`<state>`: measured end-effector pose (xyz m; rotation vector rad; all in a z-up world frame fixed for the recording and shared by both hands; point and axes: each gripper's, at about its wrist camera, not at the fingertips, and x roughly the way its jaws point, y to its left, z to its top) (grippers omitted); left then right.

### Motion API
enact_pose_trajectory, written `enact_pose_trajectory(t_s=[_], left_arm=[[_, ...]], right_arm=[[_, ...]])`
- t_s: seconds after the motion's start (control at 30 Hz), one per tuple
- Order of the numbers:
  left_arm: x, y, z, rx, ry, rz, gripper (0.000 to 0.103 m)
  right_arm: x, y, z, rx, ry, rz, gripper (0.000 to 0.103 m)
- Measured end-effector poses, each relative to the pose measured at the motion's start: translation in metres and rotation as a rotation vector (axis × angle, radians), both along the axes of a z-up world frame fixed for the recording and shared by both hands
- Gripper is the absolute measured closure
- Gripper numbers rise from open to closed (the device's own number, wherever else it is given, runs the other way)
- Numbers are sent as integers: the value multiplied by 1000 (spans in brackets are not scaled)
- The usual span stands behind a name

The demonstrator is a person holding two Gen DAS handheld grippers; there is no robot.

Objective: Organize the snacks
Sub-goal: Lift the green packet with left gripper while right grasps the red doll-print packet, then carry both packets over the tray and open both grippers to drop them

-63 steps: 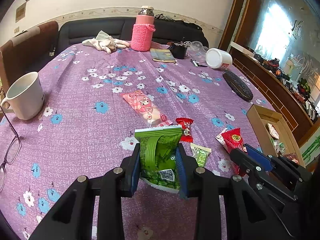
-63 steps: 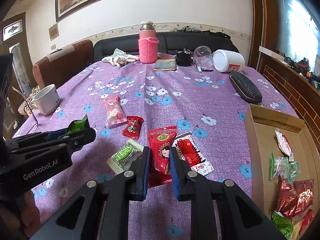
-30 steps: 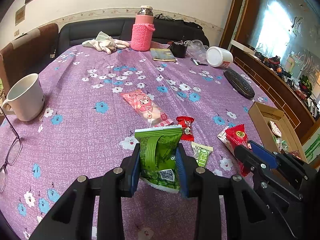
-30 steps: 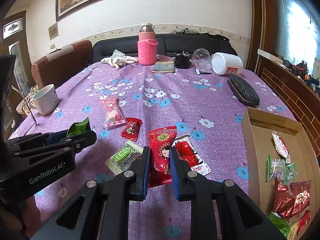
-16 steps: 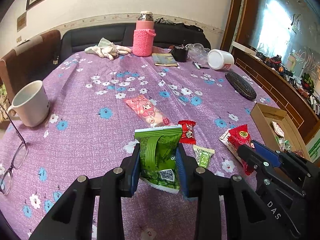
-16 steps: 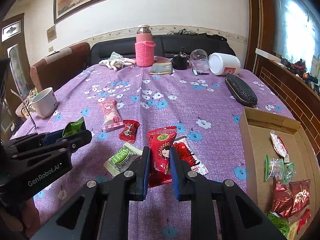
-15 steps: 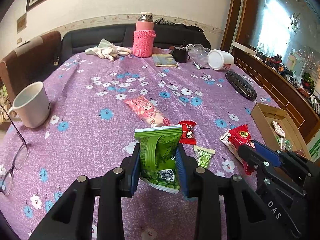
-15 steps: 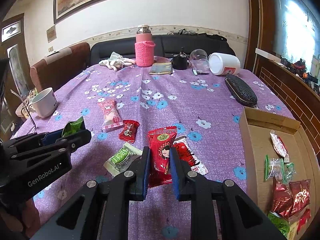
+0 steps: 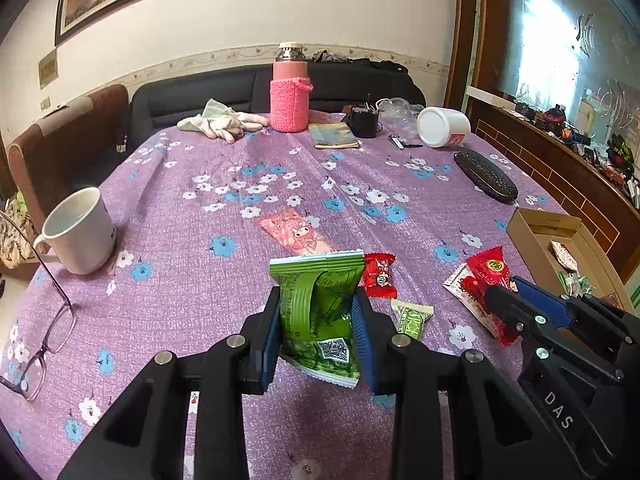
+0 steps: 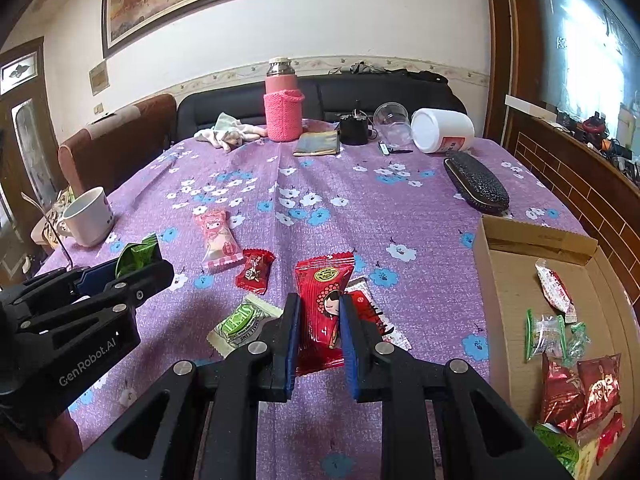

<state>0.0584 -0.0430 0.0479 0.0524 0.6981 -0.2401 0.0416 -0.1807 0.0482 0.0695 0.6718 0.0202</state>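
My left gripper is shut on a green snack packet, held upright above the purple flowered tablecloth. My right gripper is shut on a red snack packet with a cartoon girl. Loose on the cloth lie a pink packet, a small red candy, a green-and-white candy and a red-and-white packet under the held one. A cardboard box at the right holds several snacks. The left gripper shows at the left of the right wrist view.
A white mug and glasses sit at the left edge. At the far end stand a pink bottle, a cloth, a white jar on its side and a black glasses case.
Both views have tilted up a little, showing more of the wall and picture. Both grips and the loose snacks are unchanged.
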Motion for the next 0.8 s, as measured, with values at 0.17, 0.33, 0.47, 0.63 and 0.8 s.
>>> enact_pose_trajectory(t_s=[0.17,0.33,0.47,0.63,0.8], left_arm=[[-4,-2,3,8,-22,-1,71],[-6,-4,6,16,-41,-3,71],[-9,-6,9,20,-54,-11,71],[-14,-9,11,24,-71,-24,71],[-17,-13,12,31,-85,-34,71]], right_arm=[[-3,-2,4,12,-13,-7,83],[-7,-4,9,21,-33,-15,83],[-13,-8,12,30,-40,-28,83],[-25,-19,15,52,-50,-55,83],[-41,-30,21,73,-65,-75,83]])
